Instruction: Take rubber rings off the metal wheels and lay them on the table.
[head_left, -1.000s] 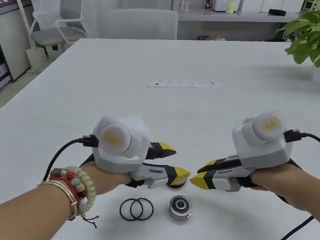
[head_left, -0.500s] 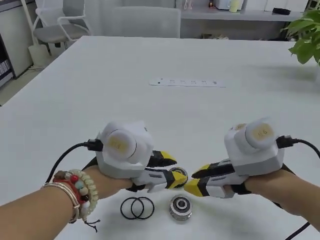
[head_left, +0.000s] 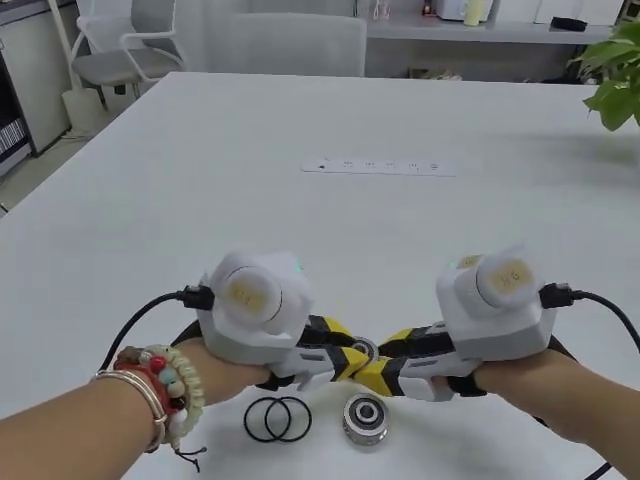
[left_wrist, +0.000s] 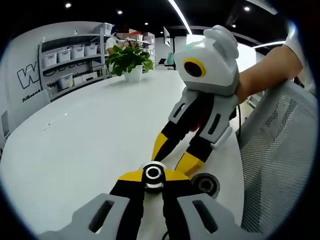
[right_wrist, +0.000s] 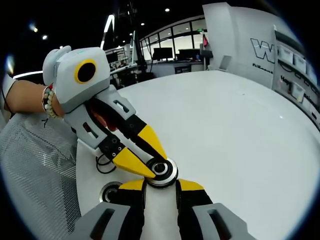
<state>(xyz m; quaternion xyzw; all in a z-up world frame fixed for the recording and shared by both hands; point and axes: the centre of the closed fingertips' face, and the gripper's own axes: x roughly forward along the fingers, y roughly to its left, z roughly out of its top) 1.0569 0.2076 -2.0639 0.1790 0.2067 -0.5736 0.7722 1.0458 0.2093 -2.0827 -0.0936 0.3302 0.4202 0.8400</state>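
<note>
Holding item 1, a metal wheel, in my left gripper. The two yellow tips are closed on it from either side, and it sits over the near part of the white table, between my two hands. A dark band shows round its rim.

Item 2, my right gripper: jaws parted, facing the left gripper nose to nose, with its yellow tips at the rim of the same wheel. I cannot tell whether they touch it.

Item 3, second wheel: lying flat on the table with its hub up. It is nearer me than the meeting tips and apart from both grippers.

Item 4, two black rubber rings: flat on the table and overlapping each other. They lie just beside the second wheel on its left, nearer me than my left hand.

Item 5, power strip: white, lying across the middle of the table, well apart from the work.

Item 6, potted plant: green leaves in a white pot, toward the far right of the table.

Item 7, beaded bracelets: several, on my left wrist.

Item 8, mesh chair back: grey, close by the near table edge.
</note>
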